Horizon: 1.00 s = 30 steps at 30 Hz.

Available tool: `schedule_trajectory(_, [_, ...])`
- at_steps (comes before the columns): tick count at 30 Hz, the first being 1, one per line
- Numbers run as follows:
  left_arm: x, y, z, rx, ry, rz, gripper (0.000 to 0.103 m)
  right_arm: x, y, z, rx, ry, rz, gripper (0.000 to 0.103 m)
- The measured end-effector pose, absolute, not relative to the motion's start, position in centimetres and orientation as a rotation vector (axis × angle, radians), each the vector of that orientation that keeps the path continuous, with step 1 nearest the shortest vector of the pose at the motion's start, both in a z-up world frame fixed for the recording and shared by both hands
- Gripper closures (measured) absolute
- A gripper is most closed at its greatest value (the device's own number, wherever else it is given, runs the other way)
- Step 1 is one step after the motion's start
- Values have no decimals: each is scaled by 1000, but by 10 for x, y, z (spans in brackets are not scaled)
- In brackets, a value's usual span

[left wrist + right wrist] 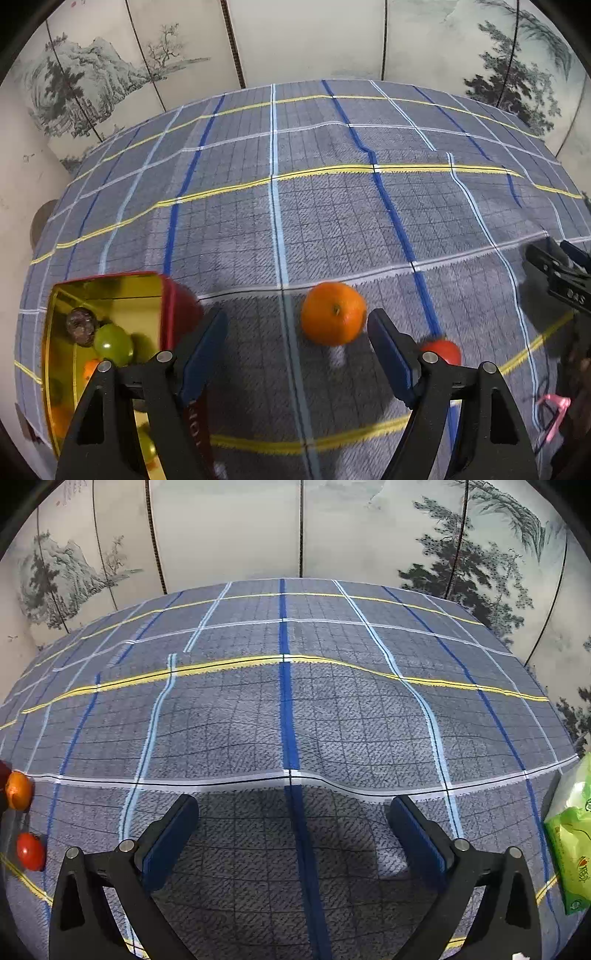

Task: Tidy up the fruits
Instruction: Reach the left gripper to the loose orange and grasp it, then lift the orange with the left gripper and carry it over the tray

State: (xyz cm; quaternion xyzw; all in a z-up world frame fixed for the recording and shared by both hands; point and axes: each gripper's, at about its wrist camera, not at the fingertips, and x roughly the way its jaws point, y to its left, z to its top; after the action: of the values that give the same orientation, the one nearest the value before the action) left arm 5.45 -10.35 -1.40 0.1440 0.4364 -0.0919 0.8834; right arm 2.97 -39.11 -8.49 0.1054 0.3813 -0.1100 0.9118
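A plaid cloth (332, 221), grey w/ blue, white and yellow stripes, covered the table, rumpled into low ridges; a painted folding screen (295, 40) stood behind it. At the cloth's left sat a red tin (173, 302) w/ a gold interior, holding a green fruit (112, 344), a dark brown one (81, 325) touching it, and orange pieces lower down, partly hidden by the gripper frame. An orange (332, 314) lay on the cloth just right of the tin, apart from it. A tomato (443, 350) lay near the orange, half hidden behind the right finger of the left gripper (297, 332). A pink object (554, 413) showed at the far right edge, too blurred to identify.

The left gripper's jaws were wide open and held nothing; the orange sat just ahead of the gap, toward the right finger (388, 350), whether touching it cannot be told. The left finger (203, 350) overlapped the tin's near corner in view.

From the right wrist, the right gripper (293, 823) hovered over bare cloth, jaws also spread wide, gripping nothing. A green packet (570, 834) lay at the right edge, beside but clear of the fingers. Orange and tomato appeared small at the far left edge, well apart from this gripper.
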Motion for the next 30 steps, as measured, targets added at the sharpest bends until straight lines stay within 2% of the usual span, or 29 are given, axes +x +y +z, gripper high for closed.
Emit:
schedule_trajectory(5, [67,-112,-30,321,940,-192,26,29,-391,-84,226,778,-206,0])
schedule_trajectory(6, [69,-112,-32,315,945,-200,31,29,-391,-84,228,776,-202,0])
schedule_trajectory(9, [70,-113,-36,268,941,-254,63,29,-392,-84,233,773,-197,0])
schedule_trajectory(15, [52,-119,-35,278,906,-259,63,33,-395,-87,237,791,-216,0])
schedule_trajectory(30, [-23,-104,9,317,751,-205,63,36,-395,-90,229,813,-242,0])
